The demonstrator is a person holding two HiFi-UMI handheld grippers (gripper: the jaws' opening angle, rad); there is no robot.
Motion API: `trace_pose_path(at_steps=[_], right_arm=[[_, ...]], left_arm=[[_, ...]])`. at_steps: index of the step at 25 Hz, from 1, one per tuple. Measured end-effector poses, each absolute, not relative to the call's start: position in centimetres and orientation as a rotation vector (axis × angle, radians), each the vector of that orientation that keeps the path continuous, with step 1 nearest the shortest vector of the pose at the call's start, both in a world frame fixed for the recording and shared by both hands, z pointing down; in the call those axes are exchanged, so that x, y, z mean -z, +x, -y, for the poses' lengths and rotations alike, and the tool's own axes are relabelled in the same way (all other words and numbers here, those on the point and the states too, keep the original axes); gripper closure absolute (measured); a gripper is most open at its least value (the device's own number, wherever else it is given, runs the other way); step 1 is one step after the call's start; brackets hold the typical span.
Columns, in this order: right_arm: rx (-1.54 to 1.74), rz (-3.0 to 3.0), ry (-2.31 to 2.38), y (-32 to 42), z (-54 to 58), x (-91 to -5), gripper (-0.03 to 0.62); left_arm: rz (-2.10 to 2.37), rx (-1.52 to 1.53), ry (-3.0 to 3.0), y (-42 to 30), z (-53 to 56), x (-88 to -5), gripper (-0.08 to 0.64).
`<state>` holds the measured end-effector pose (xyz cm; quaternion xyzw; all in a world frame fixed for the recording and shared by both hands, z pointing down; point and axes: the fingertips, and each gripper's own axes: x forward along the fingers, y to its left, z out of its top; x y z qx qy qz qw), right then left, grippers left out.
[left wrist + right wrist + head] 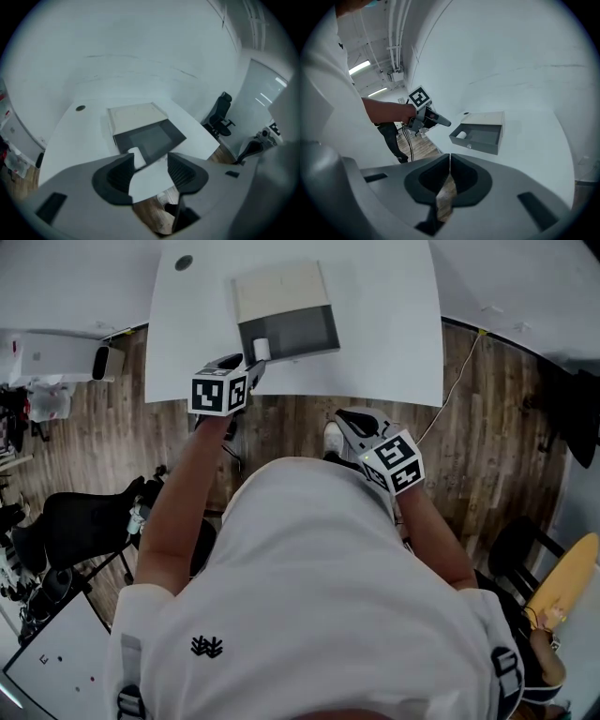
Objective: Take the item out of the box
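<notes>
The white roll sat in the near left corner of the open box, and only part of it showed. In the left gripper view the left-hand jaw covered the roll's lower half. Whether it leaned on the grey wall could not be told. The beige top of the box hid whatever lay further back inside.

The left gripper hung at the table's near edge, just beside that corner. Its jaws were spread wide, with only table edge and floor between them, and the pads were off the roll.

The right gripper was held well back over the wooden floor, against the person's white shirt. Its jaws were pressed together on nothing. From there the roll was a small pale shape in the box. A tiny round spot on the front wall was too small to identify.

As for print, there were black-and-white square patterns on the marker cubes. A small dark emblem on the shirt was not legible as letters. A dark round spot marked the table's far corner.
</notes>
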<state>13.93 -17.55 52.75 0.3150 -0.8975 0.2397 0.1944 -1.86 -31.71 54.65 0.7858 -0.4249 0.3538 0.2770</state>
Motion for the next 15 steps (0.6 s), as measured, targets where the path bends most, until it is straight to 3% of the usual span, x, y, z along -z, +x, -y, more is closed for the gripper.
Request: trace_pose_path(at_steps=[15], right_arm=[[-0.768, 2.54, 0.841, 18.7, 19.9, -54.5, 0.582]], left_arm=[[1.221, -1.175, 1.842, -1.6, 36.0, -60.3, 0.322]])
